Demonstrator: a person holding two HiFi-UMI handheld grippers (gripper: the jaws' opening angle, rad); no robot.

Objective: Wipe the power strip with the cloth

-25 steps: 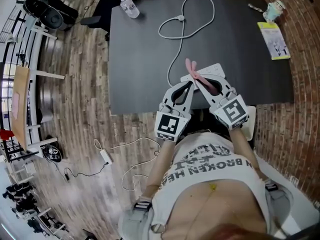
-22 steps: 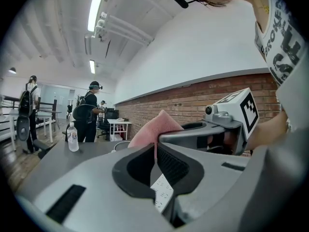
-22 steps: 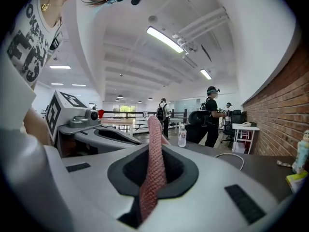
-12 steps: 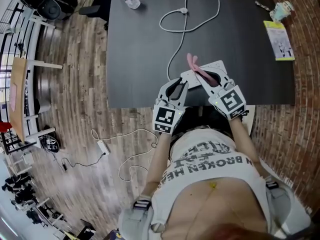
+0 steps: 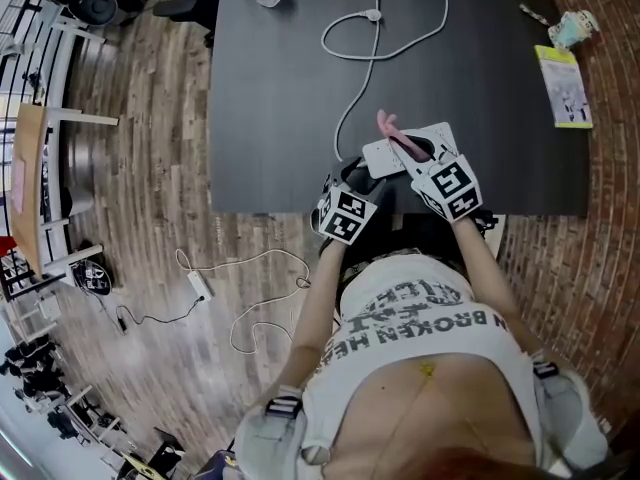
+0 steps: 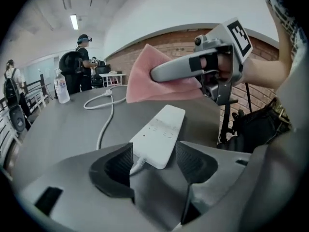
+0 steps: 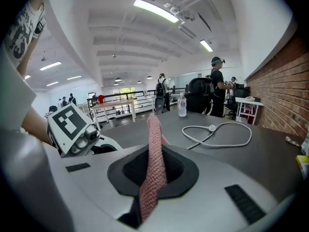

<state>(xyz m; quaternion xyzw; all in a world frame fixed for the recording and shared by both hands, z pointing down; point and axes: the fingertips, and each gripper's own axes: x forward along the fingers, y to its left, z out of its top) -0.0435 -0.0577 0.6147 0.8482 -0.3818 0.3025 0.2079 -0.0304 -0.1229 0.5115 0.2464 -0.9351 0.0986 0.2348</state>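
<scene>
**Item 1: white power strip point(image 6: 159, 135).** It is lying flat on the dark table point(image 5: 280, 98), near the edge closest to the person. Its cable point(image 5: 352, 98) is running away toward loops on the far part of the table.

**Item 2: left gripper point(image 6: 155, 162).** Its jaws are standing spread and have just been opening. The cable end of the power strip is sitting between the pads, which are not pressing on it. The likely purpose is that it is getting into place to steady the power strip, so that it is not sliding about under the wipe.

**Item 3: right gripper point(image 7: 153, 170).** Its jaws are pressed together and pinching the pink cloth point(image 7: 153, 144). The cloth is sticking out past the tips as a folded flap. In the left gripper view the cloth is hanging over the far half of the power strip and not visibly touching it. It appears to be held there ready to come down on the top face.

**Item 4: changes against the frame a second back.**
- Both grippers are now sitting lower, closer to the table's near edge.
- The left gripper, then closed, is now open and straddling the cable end.
- The cloth is remaining in the right gripper's pinch.
- The power strip and cable are lying much as they were.
- Wiping is judged not yet begun.
</scene>
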